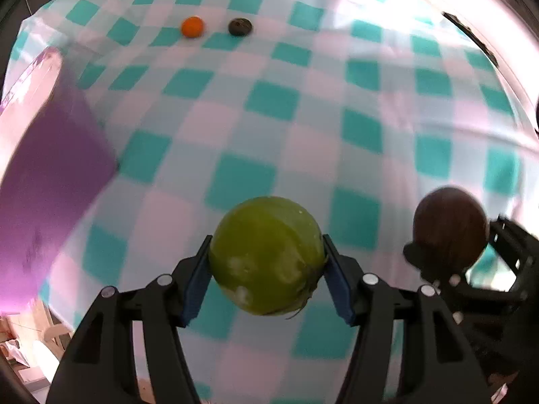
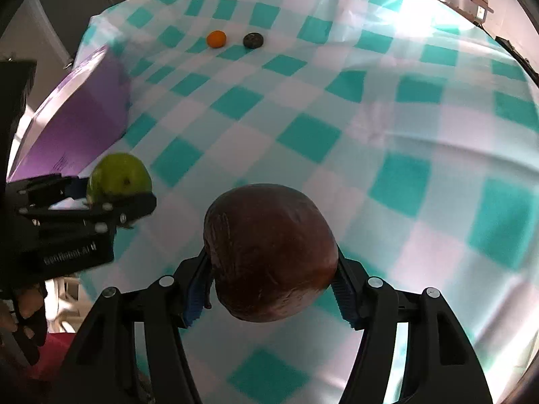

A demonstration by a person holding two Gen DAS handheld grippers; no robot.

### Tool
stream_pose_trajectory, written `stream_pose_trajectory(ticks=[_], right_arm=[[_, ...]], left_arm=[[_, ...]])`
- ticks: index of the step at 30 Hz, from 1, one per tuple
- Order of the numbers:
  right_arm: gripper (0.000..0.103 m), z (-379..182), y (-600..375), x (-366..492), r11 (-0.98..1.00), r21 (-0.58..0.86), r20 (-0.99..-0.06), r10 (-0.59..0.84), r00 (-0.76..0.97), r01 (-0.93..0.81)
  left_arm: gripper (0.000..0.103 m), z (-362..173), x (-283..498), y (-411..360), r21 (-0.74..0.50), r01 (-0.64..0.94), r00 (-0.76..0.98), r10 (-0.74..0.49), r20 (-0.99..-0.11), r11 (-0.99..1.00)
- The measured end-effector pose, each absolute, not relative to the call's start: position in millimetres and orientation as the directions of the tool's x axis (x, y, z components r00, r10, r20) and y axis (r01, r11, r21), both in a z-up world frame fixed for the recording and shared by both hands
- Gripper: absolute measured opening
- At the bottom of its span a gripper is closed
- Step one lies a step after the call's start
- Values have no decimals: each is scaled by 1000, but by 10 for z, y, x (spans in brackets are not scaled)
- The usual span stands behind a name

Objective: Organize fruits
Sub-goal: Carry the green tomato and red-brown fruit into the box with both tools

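1. Strong daylight pours in from beyond and right of the right gripper [image 2: 271, 289], washing the checked tablecloth [image 2: 421, 128] pale and pinkish there.
2. Glare bleaches the cloth's far right edge in the left wrist view too.
3. Both views bow hard at the rim, with black corners; the checks curve outward.
4. Motion blur smears the purple box [image 1: 57, 175] left of the left gripper [image 1: 267, 266], and the cloth squares look soft.
5. The green fruit [image 1: 266, 256] and brown fruit [image 2: 269, 252] show soft sheen; their undersides are dim.
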State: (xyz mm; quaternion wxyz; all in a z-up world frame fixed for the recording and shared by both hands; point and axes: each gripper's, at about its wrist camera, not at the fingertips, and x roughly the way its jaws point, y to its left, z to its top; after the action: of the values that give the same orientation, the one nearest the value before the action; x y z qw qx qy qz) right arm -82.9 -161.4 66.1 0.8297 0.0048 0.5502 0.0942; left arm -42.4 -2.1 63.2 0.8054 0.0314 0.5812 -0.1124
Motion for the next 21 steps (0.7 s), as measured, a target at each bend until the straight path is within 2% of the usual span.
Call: stream_pose_trajectory(ticks=[6, 16, 21], right_arm=[[62, 825, -1770, -1200, 976, 137, -893, 196, 405, -170], [62, 945, -1841, -1423, 969, 185, -866, 239, 438, -163], [62, 909, -1758, -1431, 964, 194, -869, 255, 424, -181]], left_arm=[[61, 748, -995, -132, -61, 276, 311, -149, -939, 959], [61, 944, -1266, -367, -34, 371, 328, -165, -930, 928], [61, 978, -1301, -299, -47, 362, 336, -177, -925, 931]])
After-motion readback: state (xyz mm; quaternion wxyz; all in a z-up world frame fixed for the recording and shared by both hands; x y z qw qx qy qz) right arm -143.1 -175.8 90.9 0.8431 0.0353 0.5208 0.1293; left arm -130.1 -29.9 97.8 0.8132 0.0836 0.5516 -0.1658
